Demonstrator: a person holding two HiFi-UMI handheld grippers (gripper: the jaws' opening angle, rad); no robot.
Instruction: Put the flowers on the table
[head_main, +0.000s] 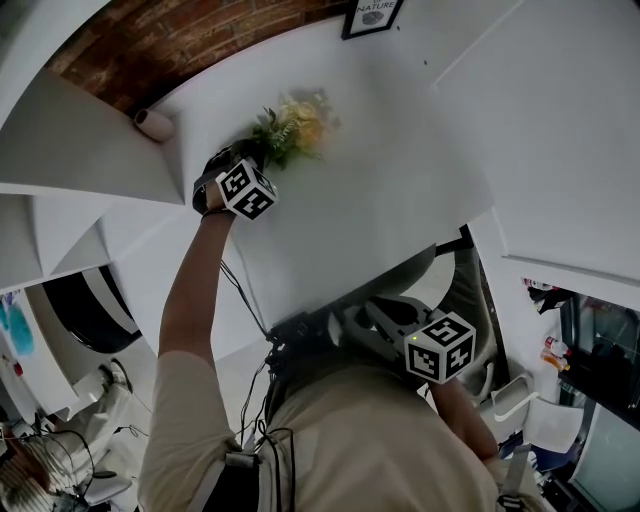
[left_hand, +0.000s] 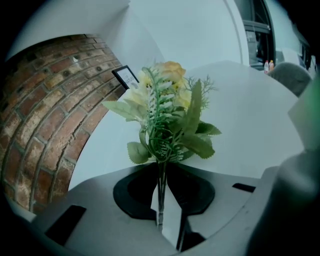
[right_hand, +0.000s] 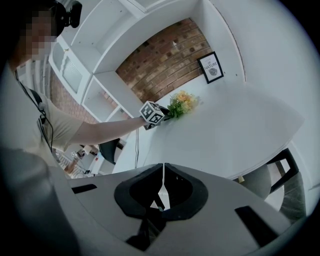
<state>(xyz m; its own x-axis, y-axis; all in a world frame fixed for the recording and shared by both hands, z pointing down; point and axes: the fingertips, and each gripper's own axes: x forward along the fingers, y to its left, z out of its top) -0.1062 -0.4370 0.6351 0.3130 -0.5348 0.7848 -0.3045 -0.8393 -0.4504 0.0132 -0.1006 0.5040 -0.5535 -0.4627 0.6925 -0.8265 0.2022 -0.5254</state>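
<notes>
White counter (head_main: 400, 150) by the brick wall (left_hand: 40, 125), left gripper (left_hand: 161, 220) holding the flowers (left_hand: 167, 115) over it, jaws pinched on the stems: I'd lower till leaves touch, then release gently; right gripper (right_hand: 162, 200) empty, jaws together.

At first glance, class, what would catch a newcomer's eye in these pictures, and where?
The bunch of yellow flowers with green leaves, its stems clamped in the left hand-held gripper, over the white table. Behind it stand a red brick wall and a small black-framed picture.

"NATURE" on the black-framed picture (head_main: 374, 14)
</notes>
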